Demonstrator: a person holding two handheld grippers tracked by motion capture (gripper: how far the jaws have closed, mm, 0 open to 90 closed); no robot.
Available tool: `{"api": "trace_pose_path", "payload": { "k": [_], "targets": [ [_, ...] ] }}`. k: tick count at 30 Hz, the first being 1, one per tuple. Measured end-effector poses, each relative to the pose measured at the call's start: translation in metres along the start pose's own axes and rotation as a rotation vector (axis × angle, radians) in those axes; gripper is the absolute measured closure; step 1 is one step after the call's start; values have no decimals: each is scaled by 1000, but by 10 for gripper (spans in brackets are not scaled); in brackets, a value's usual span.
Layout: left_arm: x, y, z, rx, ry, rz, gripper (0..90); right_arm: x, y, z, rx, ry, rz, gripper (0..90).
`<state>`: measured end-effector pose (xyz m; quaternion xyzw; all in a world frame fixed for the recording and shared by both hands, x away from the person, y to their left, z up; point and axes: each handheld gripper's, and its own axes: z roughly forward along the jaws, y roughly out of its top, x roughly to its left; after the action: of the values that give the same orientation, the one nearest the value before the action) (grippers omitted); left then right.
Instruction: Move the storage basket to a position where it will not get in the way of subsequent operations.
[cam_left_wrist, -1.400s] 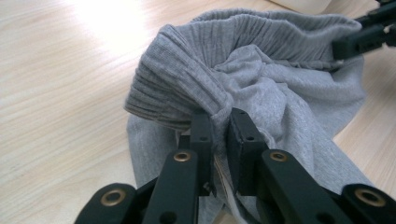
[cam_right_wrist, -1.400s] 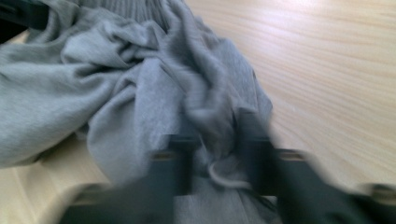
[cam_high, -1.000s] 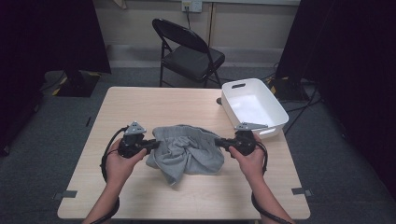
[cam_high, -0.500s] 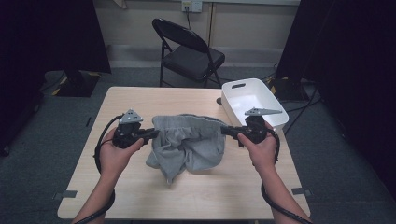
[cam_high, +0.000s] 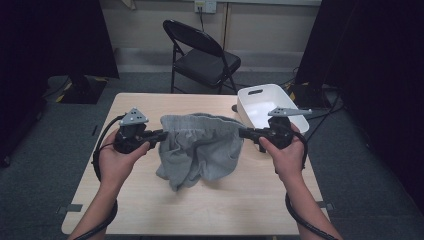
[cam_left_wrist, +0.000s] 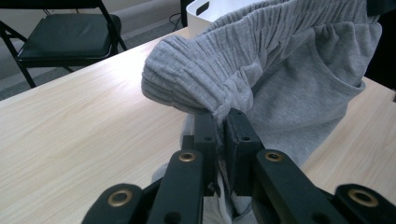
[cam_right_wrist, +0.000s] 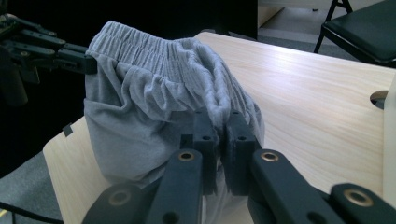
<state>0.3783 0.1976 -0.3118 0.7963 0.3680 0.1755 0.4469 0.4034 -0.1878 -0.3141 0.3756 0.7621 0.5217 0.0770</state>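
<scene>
You're in what looks like a lab or recording room, not a home: black curtains (cam_high: 60, 40) hang on both sides, the floor (cam_high: 45, 150) is grey carpet, and tape marks (cam_high: 73, 208) sit by the table (cam_high: 200, 210). One folding chair (cam_high: 202, 55) stands behind (a wall socket (cam_high: 205, 6) above it, probably).

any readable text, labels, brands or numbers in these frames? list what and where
None readable.
The grey shorts, held up by the left gripper and right gripper, show no print or tag.
The white bin, table and folding chair carry no markings.
</scene>
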Motion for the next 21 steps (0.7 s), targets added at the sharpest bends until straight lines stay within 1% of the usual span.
{"api": "trace_pose_path", "payload": {
  "k": [3,4,7,8,10,11,13,14,15,16,17,18,19,20,21],
  "targets": [
    [-2,2,-3,-1,-2,3,846,2,1,-4,-3,0,0,854],
    [-4,5,-7,-3,2,14,846,5,5,-10,-13,-2,-1,854],
    [-6,8,-9,-9,3,17,846,9,8,-17,-18,-6,-7,854],
    [-8,9,-12,-19,-2,14,846,11,9,-20,-22,-4,-7,853],
    [-9,10,-13,-20,-1,15,846,12,10,-22,-25,-1,-7,854],
    [-8,9,-12,-18,2,13,846,13,10,-25,-27,-8,-1,853],
    [-7,9,-11,-18,5,11,846,12,9,-25,-26,-9,2,853],
    [-5,8,-7,-13,9,9,846,8,7,-22,-21,-24,17,853],
    [-3,7,-5,-8,10,10,846,6,6,-19,-17,-21,21,853],
    [0,5,-1,-5,13,6,846,4,4,-16,-8,-30,22,853],
    [0,5,-1,-5,13,6,846,4,4,-16,-8,-30,22,853],
    [6,3,5,4,11,-2,846,-3,1,-7,-1,-23,35,853],
    [6,3,5,4,11,-2,846,-3,1,-7,-1,-23,35,853],
    [12,0,10,15,9,-8,846,-5,0,-4,4,-26,36,853],
    [18,-2,17,22,4,-22,846,-10,-3,8,31,-25,36,853]
  ]
}}
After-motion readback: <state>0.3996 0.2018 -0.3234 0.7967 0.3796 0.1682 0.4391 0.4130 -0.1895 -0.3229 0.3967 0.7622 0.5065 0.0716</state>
